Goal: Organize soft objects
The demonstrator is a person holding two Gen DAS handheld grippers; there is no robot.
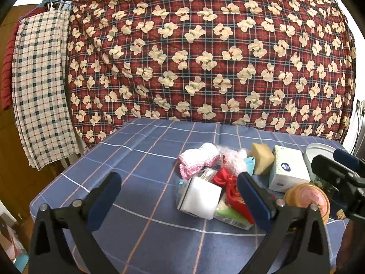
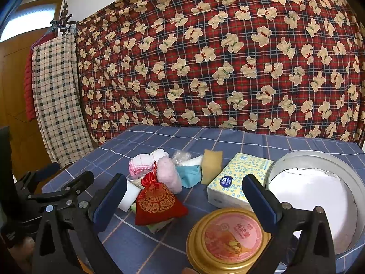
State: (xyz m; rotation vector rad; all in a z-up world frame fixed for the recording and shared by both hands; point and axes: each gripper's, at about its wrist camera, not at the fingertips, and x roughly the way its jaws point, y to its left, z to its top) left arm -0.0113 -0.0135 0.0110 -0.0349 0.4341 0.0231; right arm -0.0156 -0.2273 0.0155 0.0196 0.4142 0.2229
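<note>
A: Where's the soft stuff?

B: Piled mid-table (image 2: 141, 251) on the blue check cloth: red drawstring pouch (image 2: 157, 202), pink fluffy roll (image 2: 170, 178), pink-white knit piece (image 2: 142, 164), teal cloth (image 2: 188, 175), yellow sponge (image 2: 211, 166), white foam block (image 1: 200, 197), tissue pack (image 2: 239, 179). Round white tin (image 2: 314, 189) sits open to the right, w/ its gold lid (image 2: 230, 235) lying just in front.

A: Claws?

B: Both spread wide, holding nothing. Left claw (image 1: 180, 202) hangs just short of the pile, foam block and pouch roughly between its fingers. Right claw (image 2: 184, 202) is over the lid, pouch by its left finger.

A: So which step?

B: Prob the 1st pick; looks like nothing's in the tin yet, tho part of it is out of view.

A: Tips?

B: Take 1 item at a time. Pouch lies on top, so it's the easy start. Pinch the bulging body, not the tassel. Lift straight up so the foam block and green packet (image 1: 230, 215) under it don't drag. Keep the 2 claws apart; they're close.
</note>
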